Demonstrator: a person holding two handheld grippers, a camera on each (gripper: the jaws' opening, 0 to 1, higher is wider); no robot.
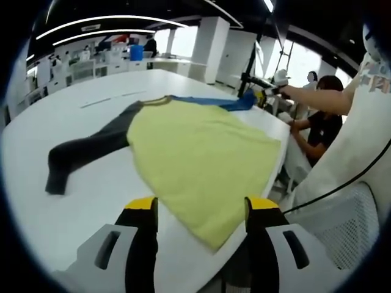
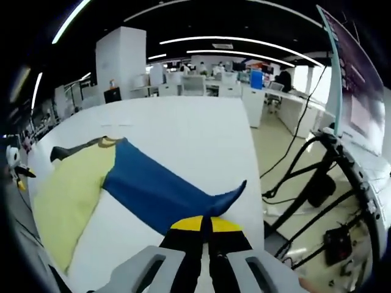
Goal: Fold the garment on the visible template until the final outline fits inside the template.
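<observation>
The garment (image 1: 201, 152) is lying spread on the white tabletop (image 1: 91, 122). The right claw (image 2: 205, 223) is pinching its blue sleeve (image 2: 165, 192) at the cuff; the left claw (image 1: 201, 210) is hovering open at the near hem.

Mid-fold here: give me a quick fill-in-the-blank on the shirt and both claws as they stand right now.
1. The right claw is shut on the end of the ____ sleeve.
2. The left claw stands ____, with its yellow-tipped fingers on either side of the shirt's hem.
3. The body of the shirt is ____ in colour.
4. The other sleeve, lying flat on the white table, is dark ____.

Missing words: blue; open; yellow; grey
</observation>
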